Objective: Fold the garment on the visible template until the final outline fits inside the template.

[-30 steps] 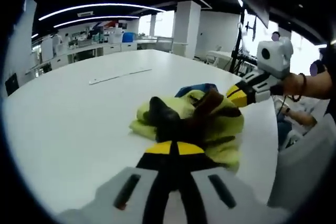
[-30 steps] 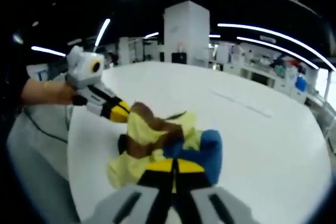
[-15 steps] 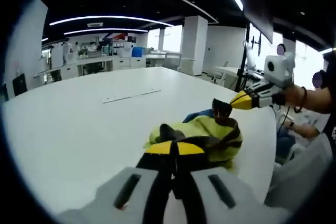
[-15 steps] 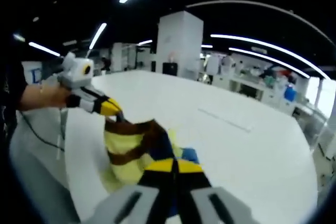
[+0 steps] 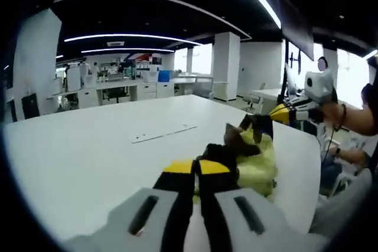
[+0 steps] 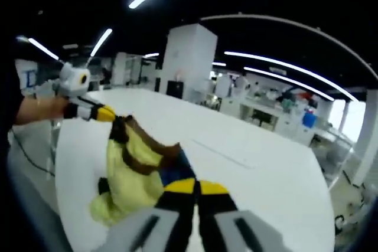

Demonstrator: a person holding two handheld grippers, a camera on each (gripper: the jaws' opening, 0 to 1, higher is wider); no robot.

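Garment (image 5: 255, 156) fabric is held up off the white counter (image 5: 88, 151) between the two grippers, the left gripper (image 5: 196, 168) having its jaws clamped together on one bunched edge and the right gripper (image 6: 194, 187) likewise closed on the cloth at the other. The step in hand is judged to be a lift and spread, so that the piece can be laid out flat before any fold is made. It would be done well if the two grips were drawn apart evenly until the cloth hangs without twist, then lowered so the free hem meets the counter first. In the right gripper view the yellow cloth (image 6: 127, 172) is seen crumpled and sagging, crossed by brown bands, with a blue patch near the jaws. A thin pale strip (image 5: 163, 134) lies on the counter well beyond it, possibly the template's edge; this cannot be told for sure.
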